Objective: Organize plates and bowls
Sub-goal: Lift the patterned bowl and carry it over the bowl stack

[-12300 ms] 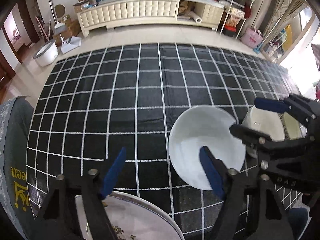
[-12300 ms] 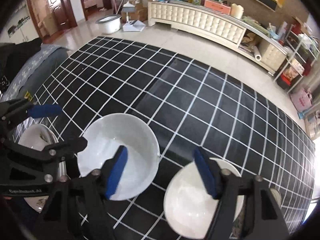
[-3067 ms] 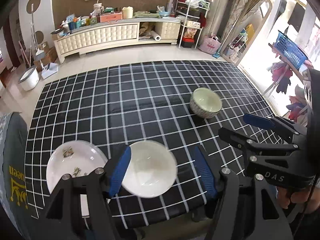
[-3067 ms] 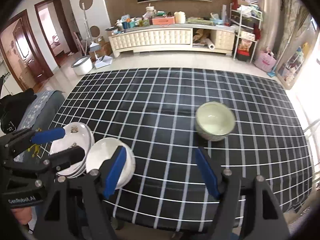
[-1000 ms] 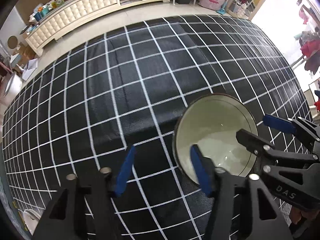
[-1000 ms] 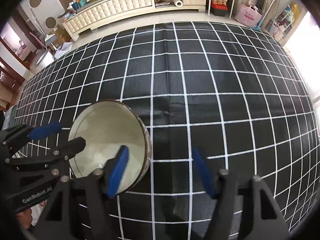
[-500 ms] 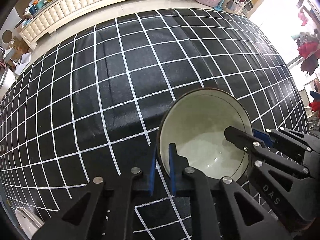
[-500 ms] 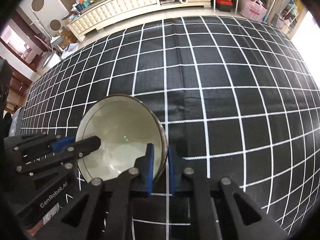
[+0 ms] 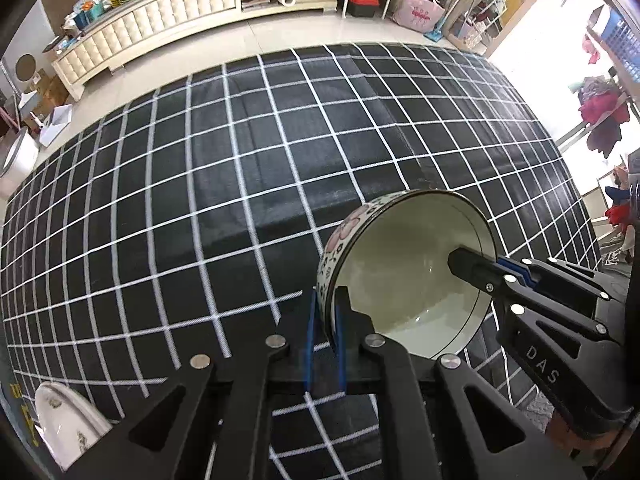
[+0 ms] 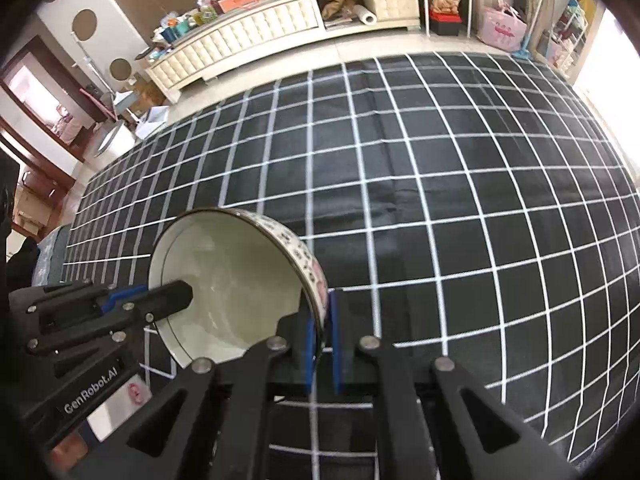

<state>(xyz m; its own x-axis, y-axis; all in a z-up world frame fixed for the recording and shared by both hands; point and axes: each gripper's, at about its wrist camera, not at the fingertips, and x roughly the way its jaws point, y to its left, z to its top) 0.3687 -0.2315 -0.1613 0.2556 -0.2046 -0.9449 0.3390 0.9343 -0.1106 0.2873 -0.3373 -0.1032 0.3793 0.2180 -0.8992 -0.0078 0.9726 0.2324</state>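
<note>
A flower-patterned bowl [image 9: 404, 272] with a pale inside is held above the black checked tablecloth [image 9: 240, 184], tilted. My left gripper [image 9: 325, 312] is shut on its left rim. My right gripper [image 10: 320, 320] is shut on the opposite rim of the bowl [image 10: 232, 280]. Each gripper shows in the other's view: the right one [image 9: 496, 272] and the left one [image 10: 120, 300]. A white plate [image 9: 64, 420] with small prints lies at the table's near left corner.
The tablecloth [image 10: 440, 200] covers the whole table. Beyond its far edge is tiled floor and a long cream cabinet [image 9: 160, 28] with clutter on top. A pink bag [image 9: 420, 12] stands at the back right.
Both grippers closed on the bowl's rim about half a second ago. Since then the bowl has risen off the cloth and tilted.
</note>
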